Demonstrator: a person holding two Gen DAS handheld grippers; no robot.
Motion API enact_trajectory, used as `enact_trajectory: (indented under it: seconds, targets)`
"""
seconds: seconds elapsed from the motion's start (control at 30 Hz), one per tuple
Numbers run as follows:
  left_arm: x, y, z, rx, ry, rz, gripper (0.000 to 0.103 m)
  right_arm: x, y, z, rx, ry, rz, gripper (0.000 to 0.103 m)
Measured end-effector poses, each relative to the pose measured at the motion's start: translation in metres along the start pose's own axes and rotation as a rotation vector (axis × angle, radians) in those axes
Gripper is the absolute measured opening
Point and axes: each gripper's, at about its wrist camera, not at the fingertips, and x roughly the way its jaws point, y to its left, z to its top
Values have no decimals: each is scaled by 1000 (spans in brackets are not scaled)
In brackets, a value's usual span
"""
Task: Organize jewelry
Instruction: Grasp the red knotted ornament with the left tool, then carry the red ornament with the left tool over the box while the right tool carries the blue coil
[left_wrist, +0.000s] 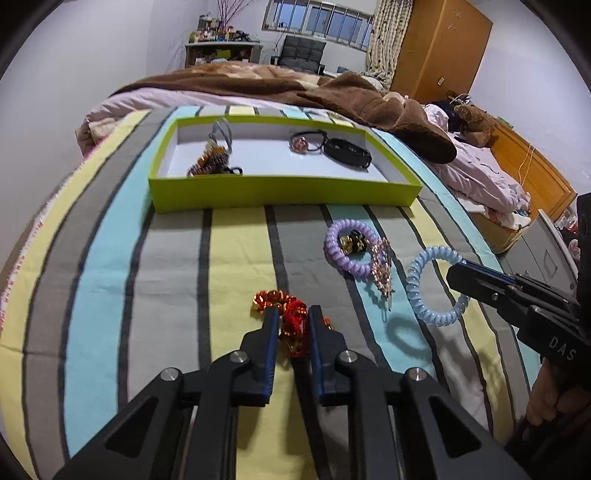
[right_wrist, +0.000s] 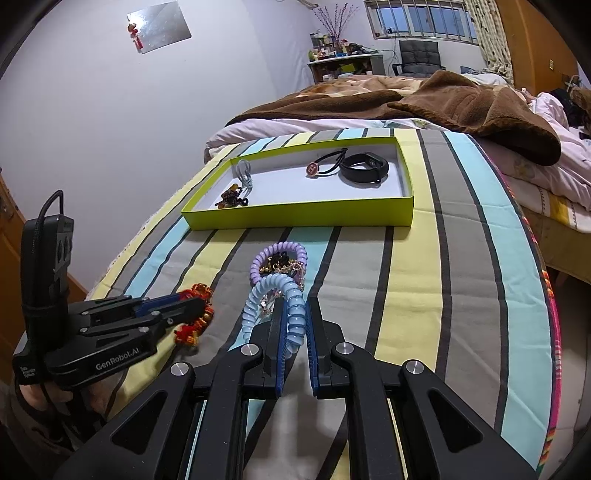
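Note:
My left gripper (left_wrist: 293, 316) is shut on a red and gold tasselled ornament (left_wrist: 291, 326) that lies on the striped bedspread (left_wrist: 177, 280). The right wrist view shows that left gripper (right_wrist: 194, 308) low at the left, over the ornament (right_wrist: 192, 330). My right gripper (right_wrist: 296, 306) is shut on a pale blue spiral hair tie (right_wrist: 255, 306). From the left wrist view that tie (left_wrist: 436, 317) hangs from the right gripper (left_wrist: 458, 271) just above the bed. A lime green tray (left_wrist: 284, 194) sits farther back.
The tray holds a black wristband (left_wrist: 347, 151), a hair tie with a pink charm (left_wrist: 299, 144), a grey tie (left_wrist: 221, 133) and a brown beaded piece (left_wrist: 208, 162). A purple spiral tie (left_wrist: 352, 266) and a pink beaded clip (left_wrist: 384, 271) lie before it. A brown blanket (left_wrist: 369, 99) is heaped behind.

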Motion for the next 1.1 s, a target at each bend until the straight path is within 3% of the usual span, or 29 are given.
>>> enact_trajectory:
  seconds: [0.3, 0.57, 0.8, 1.1]
  targets:
    - [-17, 23, 12, -64, -61, -14, 16, -3, 1, 6, -4, -15, 6, 10]
    - [-26, 27, 37, -53, -107, -14, 16, -5, 0, 24, -8, -42, 7, 10]
    - [-14, 27, 71, -41, -119, -32, 16, 3, -5, 55, -5, -73, -20, 10]
    - [20, 20, 115, 0, -105, -29, 16, 39, -22, 94, 16, -47, -60, 10]
